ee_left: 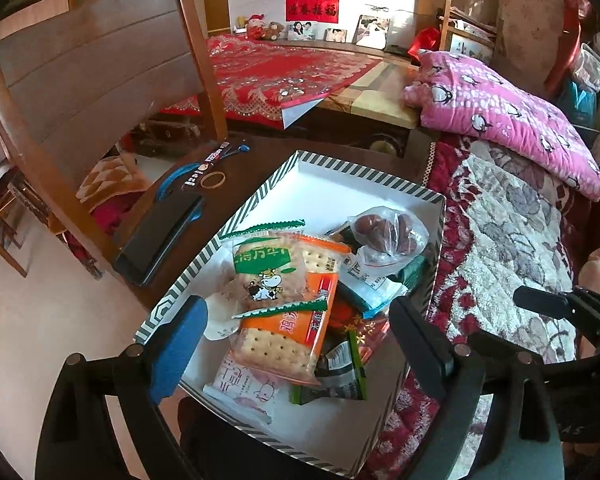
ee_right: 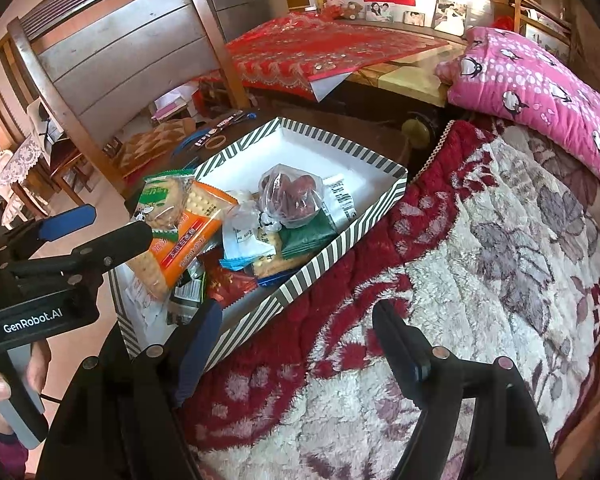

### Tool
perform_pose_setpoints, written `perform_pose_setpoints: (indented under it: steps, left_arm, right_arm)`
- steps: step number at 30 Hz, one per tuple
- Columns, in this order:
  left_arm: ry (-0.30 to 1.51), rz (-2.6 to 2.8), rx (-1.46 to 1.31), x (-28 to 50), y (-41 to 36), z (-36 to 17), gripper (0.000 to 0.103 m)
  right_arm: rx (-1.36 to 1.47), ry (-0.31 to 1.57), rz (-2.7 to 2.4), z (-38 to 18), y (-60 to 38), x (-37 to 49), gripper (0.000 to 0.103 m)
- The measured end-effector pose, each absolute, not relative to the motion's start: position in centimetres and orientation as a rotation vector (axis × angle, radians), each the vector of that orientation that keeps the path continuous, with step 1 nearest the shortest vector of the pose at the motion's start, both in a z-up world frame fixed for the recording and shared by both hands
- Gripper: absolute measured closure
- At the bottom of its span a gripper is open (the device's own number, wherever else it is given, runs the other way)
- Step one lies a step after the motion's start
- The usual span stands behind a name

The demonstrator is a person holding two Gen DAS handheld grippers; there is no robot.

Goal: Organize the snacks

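We see a shallow rectangular cardboard box [ee_left: 260,196] with striped green-and-white walls and a plain white floor, sitting on a dark wooden table [ee_left: 256,148]. Snacks are piled in its near half: a crinkly clear cracker pack with a green cow label [ee_left: 266,268] on top of an orange cracker pack [ee_left: 296,332], a knotted clear plastic bag of reddish-brown round fruit [ee_left: 384,234] to the far right, and flat foil sachets underneath, too jumbled to tell apart.

Our left gripper [ee_left: 300,340] hangs over the near end of the box, jaws wide apart with nothing pressed between them; one pad is blue foam, the other dark. Our right gripper [ee_right: 300,344] is also spread wide and holds nothing, its left finger over the near box wall, its right finger above the fluffy red-and-cream floral blanket [ee_right: 480,260] right of the box.

Left of the box lie a glossy black phone [ee_left: 156,236] and a thin rubber band [ee_left: 213,179]. A pink penguin-print quilt [ee_left: 500,116] lies far right.
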State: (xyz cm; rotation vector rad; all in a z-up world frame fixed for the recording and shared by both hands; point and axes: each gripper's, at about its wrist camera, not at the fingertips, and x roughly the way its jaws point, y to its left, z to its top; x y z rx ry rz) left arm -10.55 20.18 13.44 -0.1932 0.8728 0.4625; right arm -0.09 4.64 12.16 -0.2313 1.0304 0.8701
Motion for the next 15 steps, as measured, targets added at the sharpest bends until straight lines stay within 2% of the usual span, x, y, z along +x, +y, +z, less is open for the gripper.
perform_pose_setpoints:
  steps: [15]
  left_arm:
    - [0.834, 0.443, -0.153, -10.9, 18.7, 14.4, 0.011]
  right_arm:
    - [-0.219, 1.027, 0.857, 12.8, 3.6, -0.3, 0.021]
